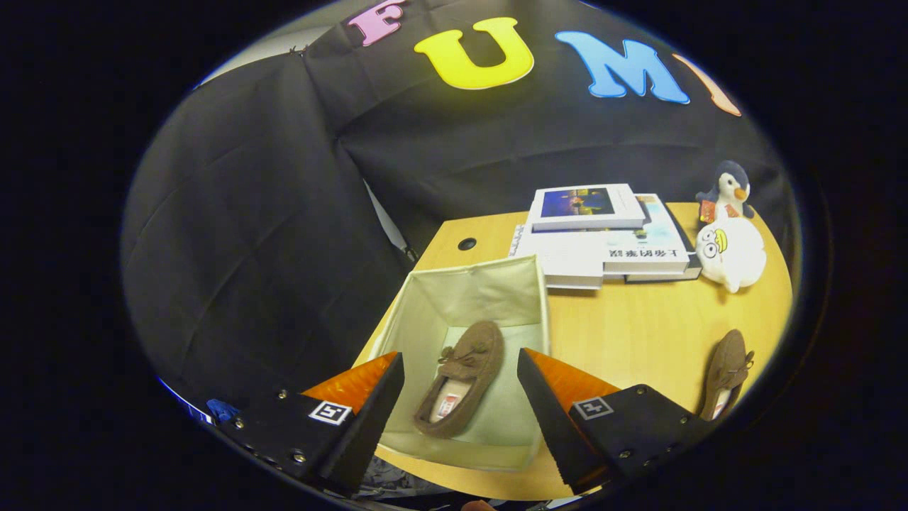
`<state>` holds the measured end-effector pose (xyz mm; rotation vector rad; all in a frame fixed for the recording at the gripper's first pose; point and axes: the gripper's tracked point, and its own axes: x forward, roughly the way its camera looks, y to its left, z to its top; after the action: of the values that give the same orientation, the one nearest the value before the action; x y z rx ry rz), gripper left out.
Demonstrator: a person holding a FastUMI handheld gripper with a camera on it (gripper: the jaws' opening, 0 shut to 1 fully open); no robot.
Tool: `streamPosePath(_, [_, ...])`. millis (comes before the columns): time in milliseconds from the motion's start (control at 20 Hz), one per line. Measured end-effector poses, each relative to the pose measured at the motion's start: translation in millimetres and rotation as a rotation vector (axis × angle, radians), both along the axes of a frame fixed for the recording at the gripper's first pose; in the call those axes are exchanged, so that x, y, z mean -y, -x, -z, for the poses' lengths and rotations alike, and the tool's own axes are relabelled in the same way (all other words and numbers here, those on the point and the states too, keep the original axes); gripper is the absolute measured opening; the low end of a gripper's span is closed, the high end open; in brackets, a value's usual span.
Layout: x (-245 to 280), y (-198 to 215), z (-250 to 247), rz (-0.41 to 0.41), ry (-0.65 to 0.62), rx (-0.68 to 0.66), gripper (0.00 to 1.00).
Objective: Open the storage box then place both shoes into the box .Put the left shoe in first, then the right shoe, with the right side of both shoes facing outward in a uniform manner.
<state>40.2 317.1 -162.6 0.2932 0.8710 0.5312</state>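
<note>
gripper view: gripper (460, 383) hangs wide apart, holding nothing, above the open storage box (489, 291) with one shoe (464, 376) inside; the second shoe (727, 372) lies well to its right, lengthwise on the table (638, 333).

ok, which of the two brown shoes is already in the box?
The brown shoe lying on the floor of the open fabric storage box, seen between the open gripper fingers. The other shoe sits on the wooden table, off to the right of the box.
</note>
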Motion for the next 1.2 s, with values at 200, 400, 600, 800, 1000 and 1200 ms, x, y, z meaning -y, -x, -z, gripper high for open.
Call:
streamPosePath(200, [47.5,-4.7,3.1,0.04,0.035,0.02,0.98])
streamPosePath(400, [99.9,-9.5,11.6,0.094,0.082,0.04,0.98])
streamPosePath(600, [155.4,-8.3,23.5,0.143,0.14,0.042,0.98])
streamPosePath(800, [209.6,-4.6,37.5,0.195,0.19,0.028,0.98])
streamPosePath(1000, [256.9,-1.0,53.7,0.251,0.209,-0.006,0.98])
streamPosePath(1200, [298.8,2.8,70.7,0.284,0.253,-0.028,0.98])
